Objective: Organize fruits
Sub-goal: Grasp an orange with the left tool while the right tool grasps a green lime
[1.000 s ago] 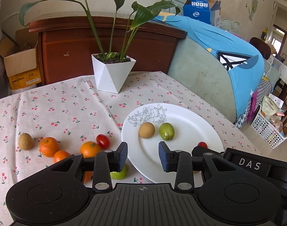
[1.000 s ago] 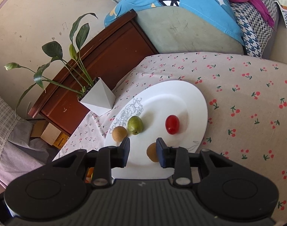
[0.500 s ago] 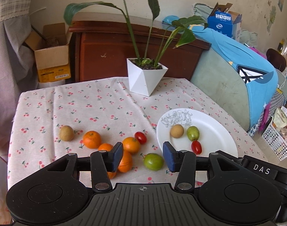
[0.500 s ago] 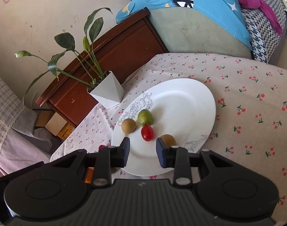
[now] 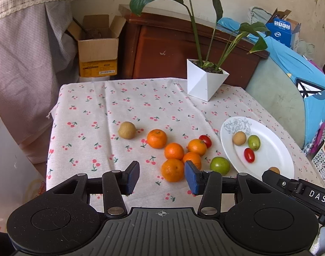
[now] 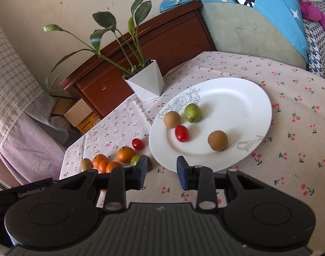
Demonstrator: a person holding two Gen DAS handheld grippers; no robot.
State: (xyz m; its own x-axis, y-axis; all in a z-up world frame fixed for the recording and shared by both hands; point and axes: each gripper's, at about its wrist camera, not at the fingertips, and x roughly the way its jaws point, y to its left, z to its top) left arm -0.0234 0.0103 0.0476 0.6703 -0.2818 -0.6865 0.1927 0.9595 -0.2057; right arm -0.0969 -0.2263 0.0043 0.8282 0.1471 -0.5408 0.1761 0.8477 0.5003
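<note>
A white plate (image 6: 237, 106) holds two brown fruits (image 6: 217, 140), a green fruit (image 6: 192, 112) and a cherry tomato (image 6: 181, 133). My right gripper (image 6: 161, 171) hovers open at the plate's near rim, with nothing between its fingers. Left of the plate (image 5: 273, 147), several oranges (image 5: 172, 169) lie loose on the cloth with a green fruit (image 5: 220, 165), a cherry tomato (image 5: 205, 140) and a brown fruit (image 5: 127, 130). My left gripper (image 5: 162, 178) is open and empty just short of the nearest orange. The right gripper (image 5: 301, 189) hides part of one brown fruit on the plate.
A white angular plant pot (image 5: 206, 83) stands at the table's far edge before a wooden cabinet (image 5: 173, 49). A cardboard box (image 5: 97, 49) sits on the floor behind. A blue-covered sofa (image 5: 301, 81) flanks the right side, and a white object (image 5: 4, 160) stands on the left.
The left gripper swung left, away from the plate to the loose oranges, and its jaws widened. The right gripper drew back from the plate. The tomato on the plate rolled toward the green fruit.
</note>
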